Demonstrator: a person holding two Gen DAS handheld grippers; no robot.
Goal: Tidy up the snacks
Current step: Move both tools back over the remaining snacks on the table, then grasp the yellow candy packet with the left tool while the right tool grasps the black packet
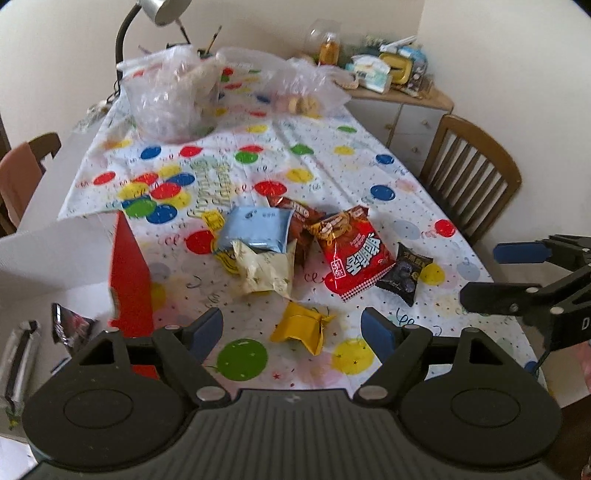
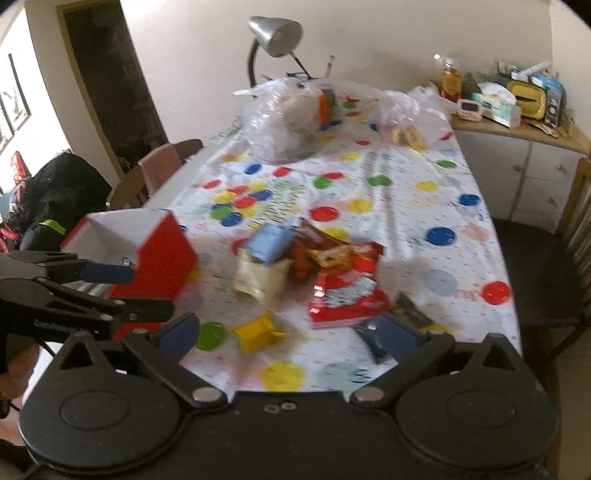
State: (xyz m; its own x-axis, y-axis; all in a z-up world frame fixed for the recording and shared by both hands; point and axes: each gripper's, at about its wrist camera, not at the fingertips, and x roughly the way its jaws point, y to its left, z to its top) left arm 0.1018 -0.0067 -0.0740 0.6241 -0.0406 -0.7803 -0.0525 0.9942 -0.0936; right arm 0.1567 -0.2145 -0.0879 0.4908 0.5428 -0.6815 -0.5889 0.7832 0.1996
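Note:
A pile of snack packets lies mid-table: a pale blue packet (image 1: 255,227), a cream packet (image 1: 266,269), a brown packet (image 1: 299,218), a big red packet (image 1: 351,251), a black packet (image 1: 404,273) and a small yellow packet (image 1: 301,326). A red box with a white inside (image 1: 129,273) stands at the left, with wrapped snacks inside (image 1: 70,326). My left gripper (image 1: 291,332) is open and empty, just above the yellow packet. My right gripper (image 2: 291,334) is open and empty, near the yellow packet (image 2: 258,330) and the big red packet (image 2: 345,291). The red box (image 2: 166,251) is to its left.
The table has a balloon-print cloth (image 1: 332,166). Clear plastic bags (image 1: 166,96) and a desk lamp (image 1: 159,11) stand at the far end. A wooden chair (image 1: 469,173) is at the right, another chair (image 2: 159,170) at the left, a cluttered sideboard (image 2: 517,122) beyond.

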